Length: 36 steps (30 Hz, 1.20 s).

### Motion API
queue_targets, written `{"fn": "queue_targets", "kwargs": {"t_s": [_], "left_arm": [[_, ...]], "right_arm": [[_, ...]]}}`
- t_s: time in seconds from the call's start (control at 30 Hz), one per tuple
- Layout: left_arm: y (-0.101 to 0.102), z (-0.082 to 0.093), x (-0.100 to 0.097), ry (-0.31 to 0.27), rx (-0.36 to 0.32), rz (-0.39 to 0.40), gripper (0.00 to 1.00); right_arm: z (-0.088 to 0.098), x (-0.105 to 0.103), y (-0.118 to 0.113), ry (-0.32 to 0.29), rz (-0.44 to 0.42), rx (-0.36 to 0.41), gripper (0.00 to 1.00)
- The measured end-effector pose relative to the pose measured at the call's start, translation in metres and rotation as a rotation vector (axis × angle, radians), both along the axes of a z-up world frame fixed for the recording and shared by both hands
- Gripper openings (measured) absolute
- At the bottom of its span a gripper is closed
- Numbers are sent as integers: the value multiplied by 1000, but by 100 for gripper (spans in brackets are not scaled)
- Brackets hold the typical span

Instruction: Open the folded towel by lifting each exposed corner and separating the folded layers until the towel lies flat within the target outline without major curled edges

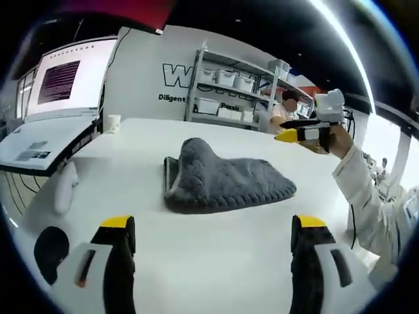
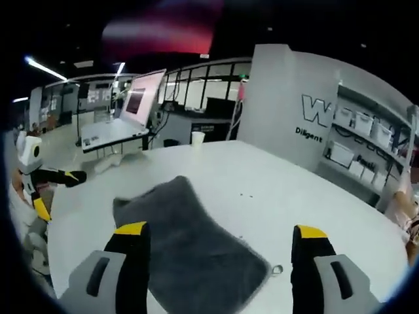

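In the left gripper view the left gripper [image 1: 213, 239] hangs over the near edge of the white worktop [image 1: 131, 196], jaws wide apart and holding nothing. The folded towel [image 1: 222, 180], grey, thick and nubbly with a ribbed hem, lies bunched mid-worktop. The right gripper [image 1: 288, 136] hovers past its far corner, jaws seemingly together.

In the right gripper view the towel [image 2: 190, 242] lies just beyond the spread, empty jaws. Unfolding looks not yet begun; next, pinch one exposed corner's top layer only.
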<state>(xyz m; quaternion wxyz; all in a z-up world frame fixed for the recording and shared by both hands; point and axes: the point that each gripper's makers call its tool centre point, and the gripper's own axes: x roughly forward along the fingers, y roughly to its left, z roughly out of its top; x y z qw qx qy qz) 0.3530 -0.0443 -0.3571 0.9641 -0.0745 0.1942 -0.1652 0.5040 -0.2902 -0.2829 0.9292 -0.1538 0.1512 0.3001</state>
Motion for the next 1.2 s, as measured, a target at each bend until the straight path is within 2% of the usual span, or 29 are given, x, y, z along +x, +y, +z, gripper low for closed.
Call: {"fn": "queue_targets", "kwargs": {"t_s": [0.27, 0.53, 0.67, 0.87, 1.0, 1.2], "left_arm": [[3, 0, -1, 5, 8, 4, 97], [4, 1, 1, 8, 21, 4, 97], [6, 3, 0, 7, 28, 8, 97], [11, -1, -3, 24, 39, 17, 98], [14, -2, -5, 32, 38, 22, 98], [19, -5, -7, 46, 65, 39, 97]], "right_arm": [[4, 17, 10, -1, 11, 8, 87], [-10, 33, 23, 38, 39, 4, 83], [-19, 42, 29, 65, 50, -2, 87], [-29, 64, 36, 91, 49, -5, 84], [-33, 68, 37, 100, 49, 3, 83], [-43, 74, 36, 113, 51, 0, 72]]}}
